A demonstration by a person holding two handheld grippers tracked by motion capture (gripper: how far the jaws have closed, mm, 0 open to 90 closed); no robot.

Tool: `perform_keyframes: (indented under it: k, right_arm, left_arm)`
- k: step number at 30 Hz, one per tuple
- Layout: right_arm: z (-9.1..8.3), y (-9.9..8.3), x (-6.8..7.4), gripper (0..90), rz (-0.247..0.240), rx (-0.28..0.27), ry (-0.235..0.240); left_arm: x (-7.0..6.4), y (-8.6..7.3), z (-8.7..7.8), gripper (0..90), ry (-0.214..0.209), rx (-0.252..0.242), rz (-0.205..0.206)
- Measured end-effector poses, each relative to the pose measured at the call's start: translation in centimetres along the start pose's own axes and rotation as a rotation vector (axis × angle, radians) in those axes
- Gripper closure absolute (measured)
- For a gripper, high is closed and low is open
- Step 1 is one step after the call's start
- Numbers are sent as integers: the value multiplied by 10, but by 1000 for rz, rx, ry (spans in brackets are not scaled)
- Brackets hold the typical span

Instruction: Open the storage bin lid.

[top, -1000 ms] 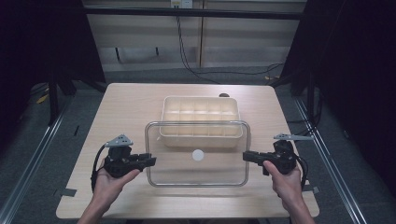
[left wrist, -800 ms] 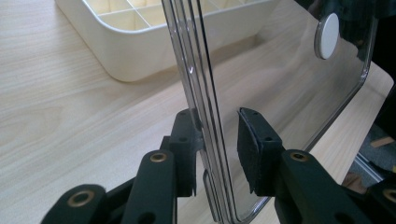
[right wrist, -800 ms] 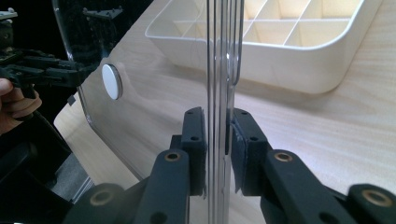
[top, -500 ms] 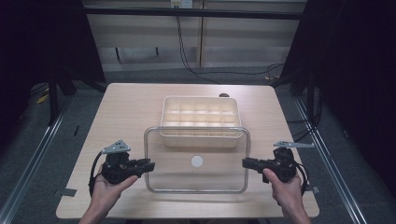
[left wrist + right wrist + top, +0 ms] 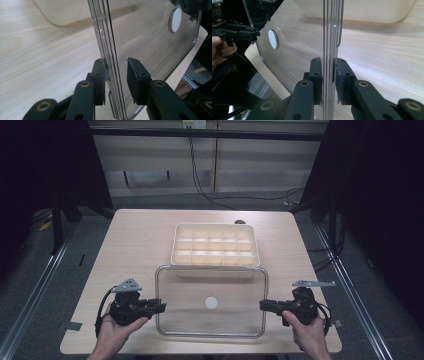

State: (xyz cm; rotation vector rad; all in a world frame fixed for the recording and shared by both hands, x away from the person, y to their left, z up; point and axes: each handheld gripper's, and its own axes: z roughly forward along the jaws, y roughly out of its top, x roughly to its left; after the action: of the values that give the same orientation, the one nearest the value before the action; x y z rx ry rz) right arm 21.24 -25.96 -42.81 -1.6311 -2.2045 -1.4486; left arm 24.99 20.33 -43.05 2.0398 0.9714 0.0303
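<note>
— While the near edge of the light wooden table [image 5: 130, 245] is taken first, what is held there?

— A clear rectangular plastic lid with rounded corners [image 5: 210, 320] is held flat over the table's near half, a small white round disc [image 5: 211, 302] being set at its middle. Its left edge is straddled by the left gripper [image 5: 159, 306], gripped in the person's left hand [image 5: 114, 332]. In the left gripper view, the jaws are seen partly open: one pad [image 5: 135, 77] stands off the rim, so a firm hold cannot be confirmed.

— And the other side?

— The lid's right edge is pinched by the right gripper [image 5: 264, 305], held in the right hand [image 5: 307, 332]. In the right gripper view, both pads [image 5: 340, 75] are pressed against the rim, the jaws nearly closed.

— What is found beyond?

— A cream rectangular plastic organiser box divided into small compartments [image 5: 215, 245] is seen farther back, mid-table. Its near edge is overlapped by the lid's far edge.
</note>
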Motion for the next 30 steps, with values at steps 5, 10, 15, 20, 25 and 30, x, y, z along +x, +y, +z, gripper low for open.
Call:
perform_keyframes:
  k: [5, 10, 15, 20, 25, 30]
  right_arm:
    - [6, -4, -1, 772, -2, 22, -4]
    - [13, -6, -7, 772, 14, 37, -8]
    - [21, -6, -15, 768, 37, 58, -13]
    - [26, -6, -17, 764, 28, 80, -40]
    - [30, -9, -18, 759, 32, 82, -54]
    - [31, -9, -18, 749, 25, 85, -61]
  left_arm:
    - [3, -7, 5, 684, 5, 24, -14]
    - [8, -10, 11, 684, 3, 37, -23]
    - [12, -9, 15, 678, -1, 51, -28]
    - [13, -8, 21, 647, 10, 72, -25]
    - [17, -11, 24, 636, -10, 82, -30]
    - [16, -12, 24, 633, 0, 86, -28]
